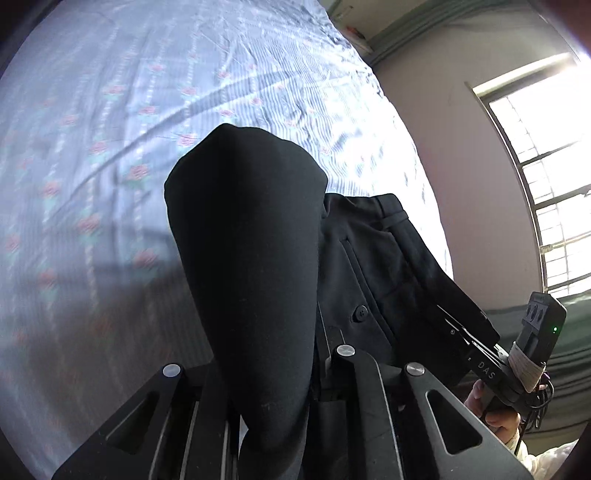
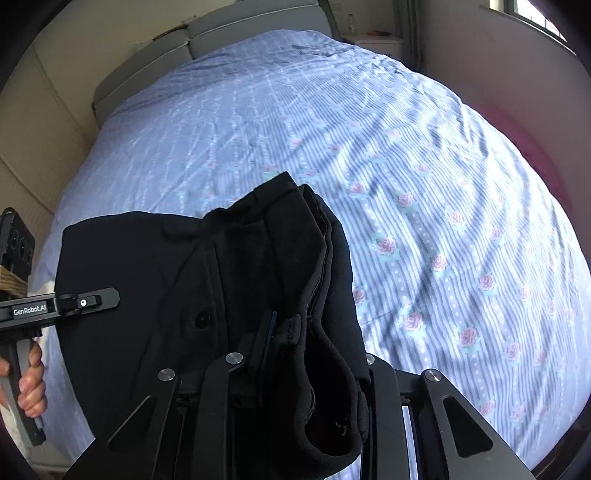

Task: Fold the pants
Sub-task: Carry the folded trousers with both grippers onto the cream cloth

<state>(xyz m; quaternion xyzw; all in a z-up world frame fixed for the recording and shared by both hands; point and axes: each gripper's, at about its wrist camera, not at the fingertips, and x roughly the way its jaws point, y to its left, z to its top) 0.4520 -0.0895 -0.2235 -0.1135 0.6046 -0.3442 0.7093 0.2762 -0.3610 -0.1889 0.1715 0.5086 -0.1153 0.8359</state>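
The black pants (image 1: pixel 251 258) hang bunched between both grippers above the bed; a button and waistband show in the left wrist view. My left gripper (image 1: pixel 280 369) is shut on a thick fold of the pants that drapes over its fingers. My right gripper (image 2: pixel 295 350) is shut on the stacked edges of the pants (image 2: pixel 258 266); the fabric hides most of both fingers. The left gripper also shows in the right wrist view (image 2: pixel 92 301), its finger against the cloth. The right gripper's body shows in the left wrist view (image 1: pixel 480 354).
A bed with a blue striped, rose-print sheet (image 2: pixel 424 192) lies below. A grey headboard (image 2: pixel 240 33) and walls lie beyond it. A bright barred window (image 1: pixel 546 177) is at the right. Hands hold both handles.
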